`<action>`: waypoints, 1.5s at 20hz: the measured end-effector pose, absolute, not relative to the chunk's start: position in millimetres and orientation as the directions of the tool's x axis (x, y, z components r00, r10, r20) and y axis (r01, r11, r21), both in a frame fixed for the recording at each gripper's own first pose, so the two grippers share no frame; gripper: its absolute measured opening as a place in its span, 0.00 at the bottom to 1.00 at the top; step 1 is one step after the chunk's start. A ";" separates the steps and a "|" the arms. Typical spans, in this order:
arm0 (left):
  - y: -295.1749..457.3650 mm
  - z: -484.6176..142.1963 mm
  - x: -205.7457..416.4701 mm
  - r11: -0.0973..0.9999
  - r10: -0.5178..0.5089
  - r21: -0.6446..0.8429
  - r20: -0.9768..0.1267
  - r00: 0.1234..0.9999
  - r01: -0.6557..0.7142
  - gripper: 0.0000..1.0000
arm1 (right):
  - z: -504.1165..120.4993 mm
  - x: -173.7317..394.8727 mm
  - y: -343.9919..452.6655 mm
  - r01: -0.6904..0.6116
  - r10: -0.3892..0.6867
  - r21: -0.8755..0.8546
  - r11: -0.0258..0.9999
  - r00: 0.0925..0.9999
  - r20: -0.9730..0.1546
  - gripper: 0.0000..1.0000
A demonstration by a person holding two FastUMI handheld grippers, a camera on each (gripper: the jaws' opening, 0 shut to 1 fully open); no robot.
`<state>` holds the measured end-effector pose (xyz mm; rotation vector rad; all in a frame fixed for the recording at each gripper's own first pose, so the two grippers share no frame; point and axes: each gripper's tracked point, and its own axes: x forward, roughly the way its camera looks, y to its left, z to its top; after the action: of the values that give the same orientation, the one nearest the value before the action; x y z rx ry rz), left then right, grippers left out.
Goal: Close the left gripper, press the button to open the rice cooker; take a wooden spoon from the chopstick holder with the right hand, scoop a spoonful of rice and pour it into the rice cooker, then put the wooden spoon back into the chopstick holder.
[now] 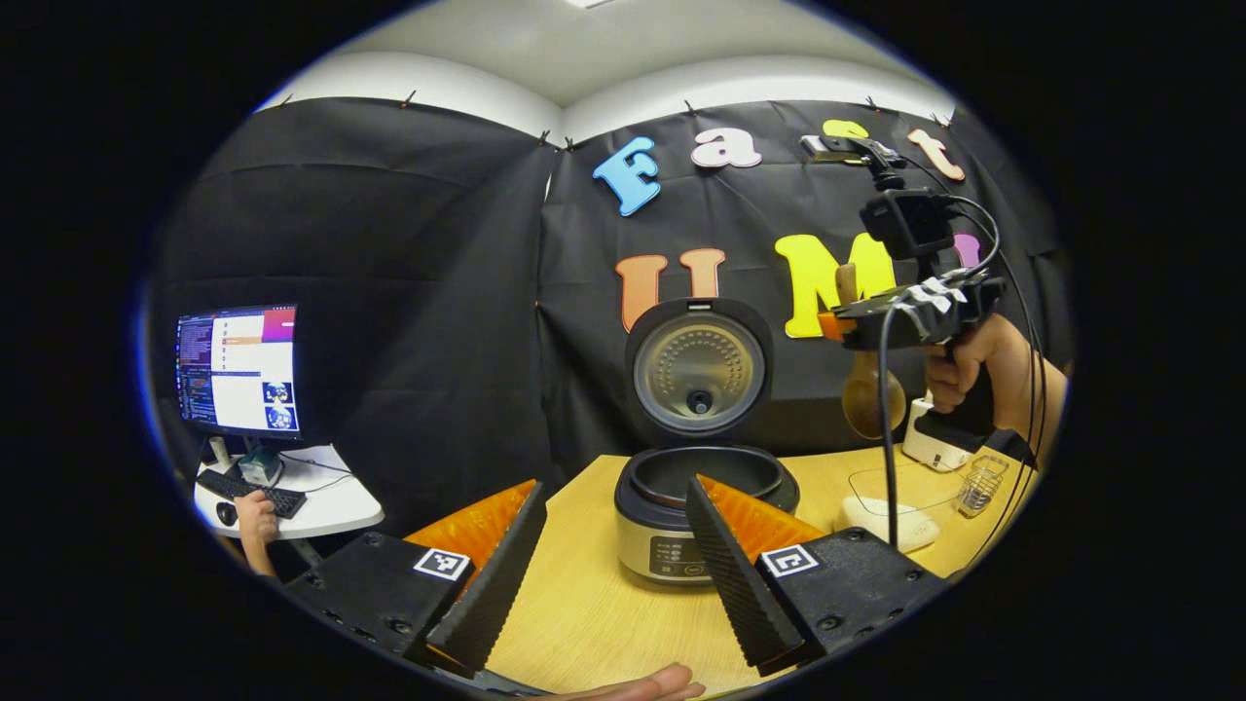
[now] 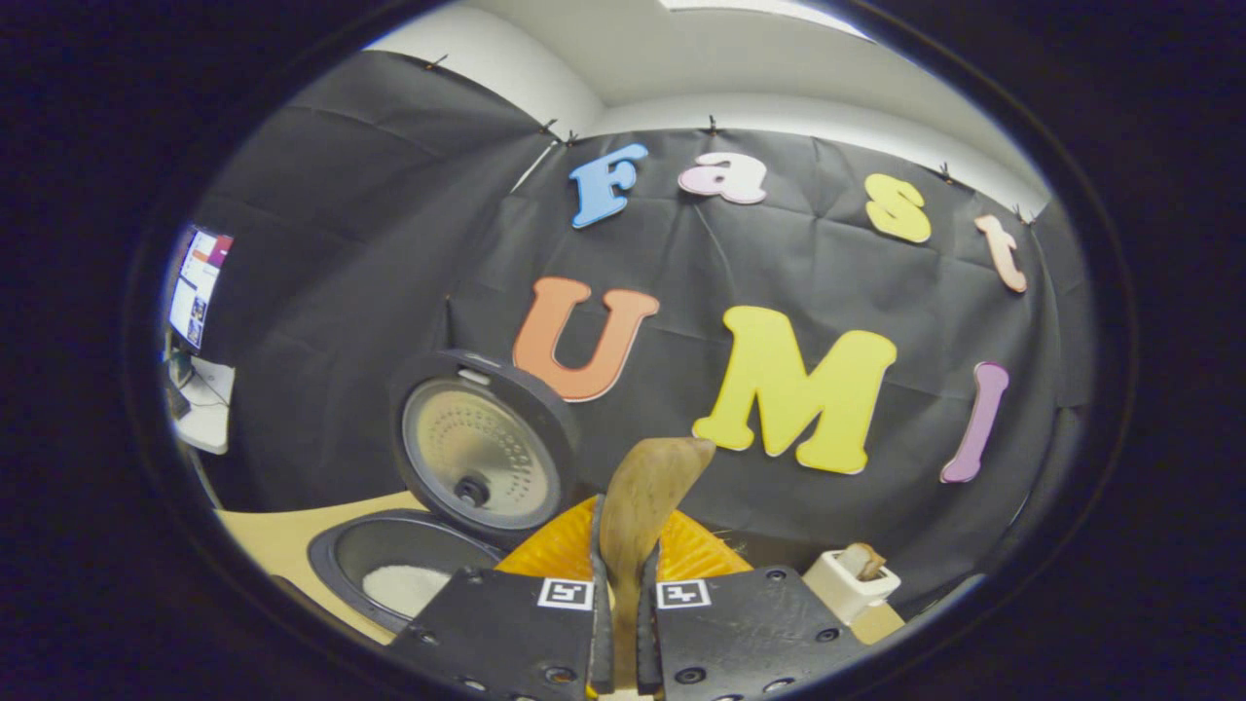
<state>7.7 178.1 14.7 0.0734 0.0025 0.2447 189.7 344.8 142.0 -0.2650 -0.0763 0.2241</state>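
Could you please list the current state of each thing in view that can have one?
Rice cooker: lid up, open; some rice inside.
Wooden spoon: clamped in the right gripper, raised above the table.
Left gripper: open, holding nothing.
Chopstick holder: upright on the table, another utensil in it.
Monitor: switched on.

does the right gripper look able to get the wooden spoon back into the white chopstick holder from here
Probably yes: the right gripper holds the wooden spoon raised, and the white chopstick holder sits just below right with nothing between.
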 end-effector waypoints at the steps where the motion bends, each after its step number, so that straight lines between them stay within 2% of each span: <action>1: 175.1 15.8 7.4 0.967 0.239 0.082 0.009 0.971 -0.239 0.93 | 143.5 189.0 327.0 -0.189 0.209 -0.268 0.945 0.977 0.047 0.08; 11: 145.4 22.9 10.8 0.971 0.204 0.125 0.028 0.979 -0.206 0.93 | 129.2 193.1 155.2 0.003 0.006 -0.221 0.975 0.999 0.040 0.10; 20: 112.7 26.2 12.0 0.971 0.145 0.183 0.044 0.988 -0.151 0.94 | 69.6 225.1 29.0 0.149 -0.158 -0.133 0.980 0.986 -0.060 0.11; 24: 116.6 24.1 14.9 0.971 0.145 0.185 0.042 0.989 -0.150 0.95 | 35.6 238.2 -3.8 0.189 -0.198 -0.089 0.978 0.973 -0.117 0.10; 27: 124.2 18.9 16.7 0.970 0.165 0.178 0.023 0.986 -0.166 0.95 | 12.6 251.6 -8.2 0.166 -0.165 -0.012 0.986 0.970 -0.180 0.11; 29: 127.4 18.1 17.9 0.967 0.173 0.187 0.020 0.985 -0.174 0.95 | 0.8 248.4 -10.3 0.156 -0.151 0.007 0.988 0.967 -0.206 0.13; 30: 127.2 17.6 18.2 0.966 0.172 0.193 0.021 0.985 -0.172 0.95 | -3.8 249.9 -15.2 0.170 -0.165 0.004 0.985 0.960 -0.226 0.19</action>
<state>18.2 127.2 17.6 0.1953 -0.0037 0.1739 249.9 -15.2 -3.8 0.0233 0.2275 -0.1700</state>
